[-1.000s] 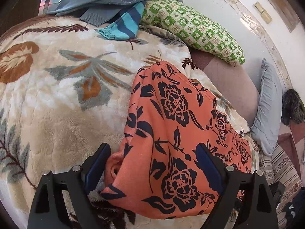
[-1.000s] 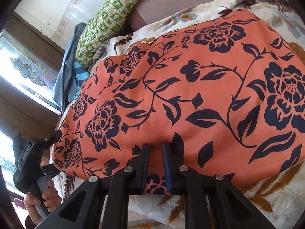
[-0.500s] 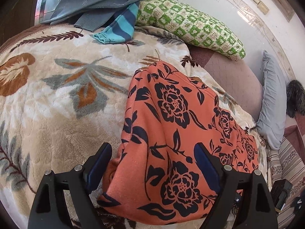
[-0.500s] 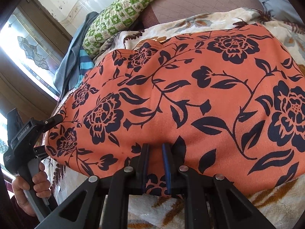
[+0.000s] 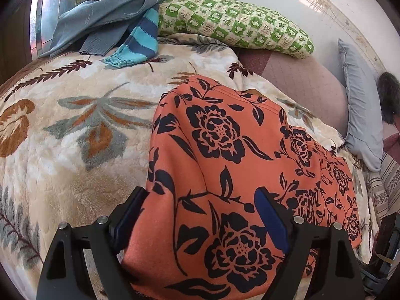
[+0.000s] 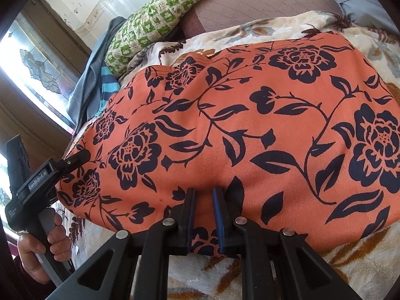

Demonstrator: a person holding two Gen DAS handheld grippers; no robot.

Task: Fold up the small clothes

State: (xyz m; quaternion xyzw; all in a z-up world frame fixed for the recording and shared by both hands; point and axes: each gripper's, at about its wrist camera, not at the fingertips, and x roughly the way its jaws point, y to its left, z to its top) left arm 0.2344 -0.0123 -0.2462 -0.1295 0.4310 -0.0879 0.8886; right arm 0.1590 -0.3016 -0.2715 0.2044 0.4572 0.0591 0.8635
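Note:
An orange garment with black flowers (image 5: 225, 150) lies spread on the floral blanket (image 5: 75, 137). My left gripper (image 5: 200, 195) stands wide open over the garment's near end. Cloth fills the gap between its jaws and runs under the right finger (image 5: 270, 215). In the right wrist view my right gripper (image 6: 203, 192) is shut on the near edge of the orange garment (image 6: 250, 125), with a pinch of cloth between its blue pads. The left gripper (image 6: 75, 158) also shows there at the garment's left end, held by a hand (image 6: 37, 250).
A green patterned pillow (image 5: 237, 30) lies at the far side of the bed. Beside it sit a grey-blue garment (image 5: 112, 17) and a teal striped one (image 5: 140, 45). A grey pillow (image 5: 360, 115) is at the right, and a window (image 6: 32, 70) is behind the bed.
My left gripper has rolled a little, and its left finger now sits at the garment's edge. The right gripper keeps its pinch and has not moved.

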